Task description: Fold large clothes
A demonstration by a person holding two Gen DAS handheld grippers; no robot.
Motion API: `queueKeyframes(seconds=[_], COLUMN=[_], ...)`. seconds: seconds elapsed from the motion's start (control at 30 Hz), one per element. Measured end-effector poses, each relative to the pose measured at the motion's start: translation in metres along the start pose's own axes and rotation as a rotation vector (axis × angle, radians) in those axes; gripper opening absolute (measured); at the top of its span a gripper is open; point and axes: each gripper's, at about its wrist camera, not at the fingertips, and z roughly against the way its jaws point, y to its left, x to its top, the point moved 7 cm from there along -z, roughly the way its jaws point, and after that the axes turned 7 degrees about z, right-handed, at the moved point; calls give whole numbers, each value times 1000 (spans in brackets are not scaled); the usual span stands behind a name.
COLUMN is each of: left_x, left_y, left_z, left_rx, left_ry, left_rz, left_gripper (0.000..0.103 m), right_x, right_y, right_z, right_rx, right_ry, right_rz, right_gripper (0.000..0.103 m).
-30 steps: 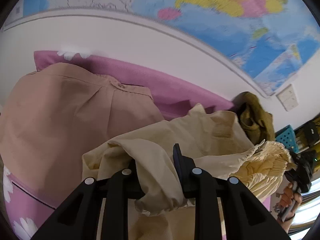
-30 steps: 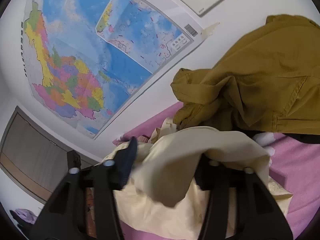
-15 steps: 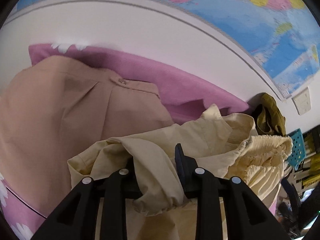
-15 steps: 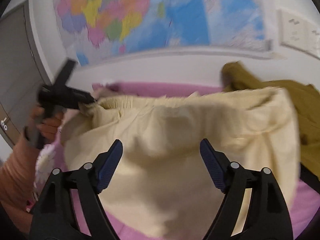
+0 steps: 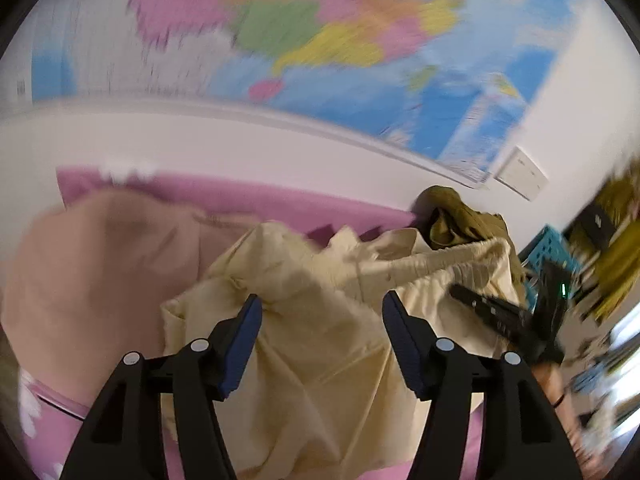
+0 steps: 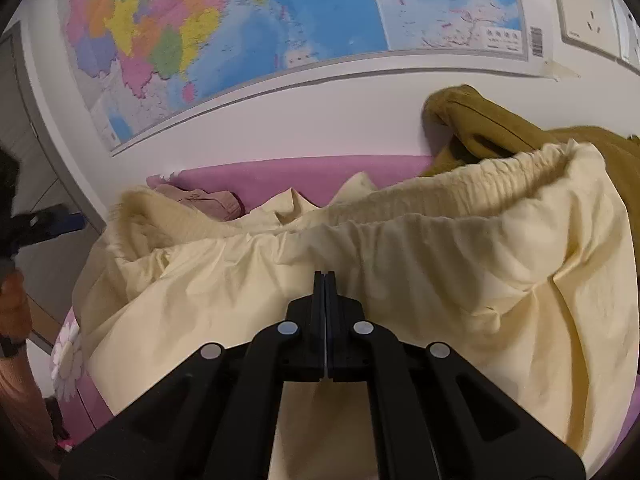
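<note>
A cream garment (image 5: 320, 380) with an elastic waistband (image 6: 440, 200) lies bunched on the pink bed (image 6: 300, 172). In the left wrist view my left gripper (image 5: 322, 300) hovers over it. Its jaws are opening, the cloth lies below and between them, and the blue pads (image 5: 244, 340) do not press on it. In the right wrist view my right gripper (image 6: 325, 276) is shut, its tips pinching the cream cloth (image 6: 440, 280) just below the waistband. The right gripper (image 5: 464, 294) also shows blurred at the garment's right edge.
A tan garment (image 5: 100, 272) lies at the left of the bed and an olive one (image 6: 500, 128) is heaped against the wall at the right. A map (image 6: 280, 20) and sockets (image 6: 584, 8) are on the wall. A blue basket (image 5: 552, 248) stands beyond the bed.
The left gripper has let go of the cream cloth; its jaws have spread and it has drawn back. The right gripper, open half a second ago, has shut low on the cloth.
</note>
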Motion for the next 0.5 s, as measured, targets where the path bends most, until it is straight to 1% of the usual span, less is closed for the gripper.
queueKeyframes(seconds=[0.03, 0.07, 0.1, 0.13, 0.17, 0.2, 0.23, 0.27, 0.33, 0.37, 0.4, 0.43, 0.47, 0.5], left_x=[-6, -12, -21, -29, -35, -39, -43, -45, -46, -44, -41, -36, -27, -22], left_y=[-7, -12, -19, -25, -29, -31, -34, -34, -33, -33, -32, -30, -25, -22], left_z=[2, -1, -9, -19, -31, -42, -56, -65, -93, -101, -106, -110, -114, -115], left_rx=[15, 28, 52, 86, 140, 177, 215, 235, 286, 286, 296, 341, 379, 386], left_ry=[-17, -12, 8, 25, 35, 44, 61, 75, 110, 114, 99, 61, 40, 36], left_rz=[-60, -101, -154, -210, -265, -301, -343, -361, -377, -373, -385, -398, -383, -355], left_gripper=[67, 68, 68, 68, 69, 69, 69, 68, 64, 54, 46, 18, 2, 2], right_x=[-2, -3, -4, -6, -7, -8, -9, -11, -14, -15, -15, -17, -18, -19], right_y=[0, 0, 1, 3, 6, 10, 13, 16, 19, 20, 20, 18, 16, 14], right_z=[-1, 0, 2, 5, 8, 10, 11, 13, 16, 17, 19, 22, 24, 28], right_rx=[4, 3, 7, 16, 17, 12, 8, 7, -1, -4, -9, -15, -21, -33], right_ry=[15, 21, 19, 16, 12, 11, 11, 14, 18, 20, 19, 18, 17, 13], right_rz=[7, 5, 7, 16, 33, 44, 54, 68, 84, 92, 96, 98, 101, 105], right_gripper=[1, 4, 16, 23, 33, 39, 42, 45, 46, 46, 46, 46, 46, 43])
